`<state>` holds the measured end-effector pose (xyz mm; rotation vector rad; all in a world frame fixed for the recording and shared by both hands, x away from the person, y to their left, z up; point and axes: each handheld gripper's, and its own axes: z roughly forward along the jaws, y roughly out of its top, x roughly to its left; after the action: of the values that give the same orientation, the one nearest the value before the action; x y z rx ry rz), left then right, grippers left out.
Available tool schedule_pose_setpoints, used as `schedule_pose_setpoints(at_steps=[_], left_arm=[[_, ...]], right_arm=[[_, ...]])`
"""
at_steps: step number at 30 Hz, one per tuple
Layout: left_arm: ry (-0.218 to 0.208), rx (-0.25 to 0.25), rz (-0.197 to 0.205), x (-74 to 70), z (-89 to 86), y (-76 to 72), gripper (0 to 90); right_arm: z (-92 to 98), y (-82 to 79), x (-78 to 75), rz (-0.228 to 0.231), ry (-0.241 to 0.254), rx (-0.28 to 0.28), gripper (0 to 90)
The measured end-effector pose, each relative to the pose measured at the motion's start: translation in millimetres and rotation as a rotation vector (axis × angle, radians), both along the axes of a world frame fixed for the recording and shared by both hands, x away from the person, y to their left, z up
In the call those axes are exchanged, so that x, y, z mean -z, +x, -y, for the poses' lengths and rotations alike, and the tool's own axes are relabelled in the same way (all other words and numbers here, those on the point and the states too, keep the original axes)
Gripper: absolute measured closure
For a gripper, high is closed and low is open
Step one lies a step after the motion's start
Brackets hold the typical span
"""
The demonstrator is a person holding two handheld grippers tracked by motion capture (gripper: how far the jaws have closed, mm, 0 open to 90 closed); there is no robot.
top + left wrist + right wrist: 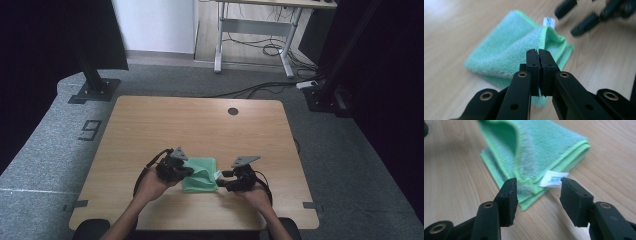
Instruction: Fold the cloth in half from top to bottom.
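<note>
On table (150,120), folded green cloth (200,175) between two tongs.

High view dim, dark edges; gripper views bright, soft; far background blurred, glare top-left.

A folded mint-green microfibre cloth (200,175) lies on the wooden table, low and centre in the high view. Its layered edges are stacked, one top flap lifted and curling over. A small white label (552,179) sticks out from one corner, its print too blurred to read.
</note>
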<state>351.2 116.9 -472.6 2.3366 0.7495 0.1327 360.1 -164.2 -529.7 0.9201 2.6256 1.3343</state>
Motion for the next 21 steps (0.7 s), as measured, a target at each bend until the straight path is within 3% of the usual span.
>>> schedule_pose_setpoints(at_steps=[5, 7, 11, 14, 16, 18, 21], left_arm=[[0.011, -0.003, -0.030, 13.5, -9.3, -12.9, 85.5], [0.015, 0.005, -0.032, 16.2, -14.1, -16.8, 80.8], [-0.034, -0.046, 0.046, 5.4, -26.0, -15.8, 53.3], [-0.077, -0.120, 0.072, 1.3, -31.5, -3.9, 37.7], [-0.097, -0.161, 0.061, 7.1, -32.1, 5.9, 32.9], [-0.083, -0.188, 0.053, 17.8, -29.9, 12.4, 28.8], [-0.014, -0.212, 0.050, 36.3, -26.7, 16.5, 25.2]], right_arm=[[3.5, 1.2, -3.4, 0.013, 0.012, 0.025, 44.8], [3.4, 1.1, -4.8, 0.013, 0.013, 0.038, 43.5], [-1.2, 1.9, -7.3, 0.022, 0.018, 0.065, 38.4], [-9.7, 3.8, -7.9, 0.036, 0.005, 0.087, 33.4], [-16.5, 5.3, -7.2, 0.046, -0.015, 0.102, 30.2], [-22.6, 7.0, -5.4, 0.054, -0.040, 0.118, 28.4], [-29.9, 9.2, -1.3, 0.055, -0.078, 0.144, 26.4]])
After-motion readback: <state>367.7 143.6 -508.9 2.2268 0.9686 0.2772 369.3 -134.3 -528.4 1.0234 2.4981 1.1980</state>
